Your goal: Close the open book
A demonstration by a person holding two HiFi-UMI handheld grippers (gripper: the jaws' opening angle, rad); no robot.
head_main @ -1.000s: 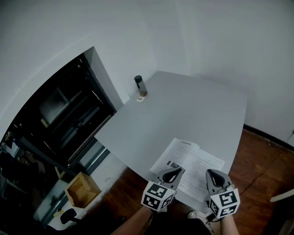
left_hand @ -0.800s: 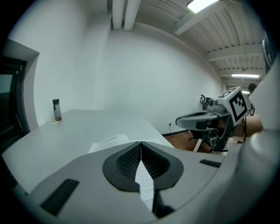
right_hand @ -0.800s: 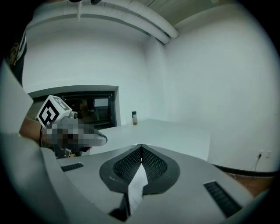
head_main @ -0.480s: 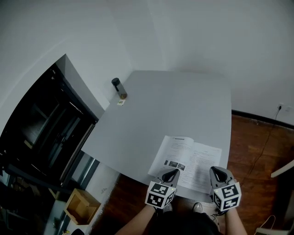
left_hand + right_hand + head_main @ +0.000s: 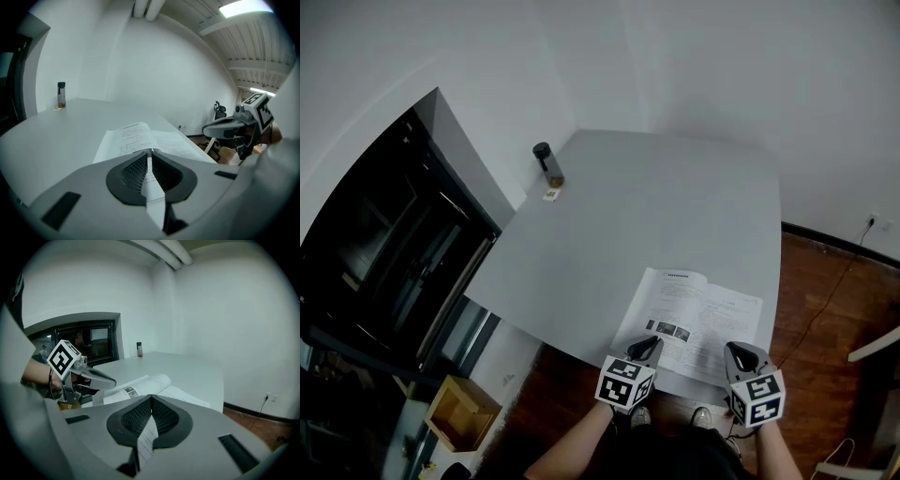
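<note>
Book (image 5: 698, 319): open, face up, both leaves spread on near end of grey table (image 5: 656, 197), close to its front edge. Printed text on both pages, small dark pictures low on left page. Left leaf arched a little beside spine, as seen in right gripper view. Not closed in any degree.

Left gripper (image 5: 649, 345): jaws pressed together, nothing pinched. Strip of print visible through slot behind tips judged to be page lying beyond, not paper held. Tip over near left corner of book; contact with page not determinable.

Right gripper (image 5: 739, 352): jaws likewise pressed together, empty. Tip over near right corner of book, just beside front edge of table; contact not determinable.

Bottle (image 5: 547, 161): small, dark-capped, upright at far left corner of table, well apart from book. Small tag (image 5: 550, 195) lying just beside it. No part in task.

Surroundings: dark glazed opening (image 5: 384, 253) left of table; wooden box (image 5: 459, 412) on floor below; brown wooden floor (image 5: 825, 281) to right.

Progress, as judged: approach stage only. Done: both grippers placed at near edge of book. Outstanding: getting under or against one leaf at an outer edge, swinging it over spine onto other leaf, pressing flat. Closed tips better suited to sliding under and nudging than to pinching.
</note>
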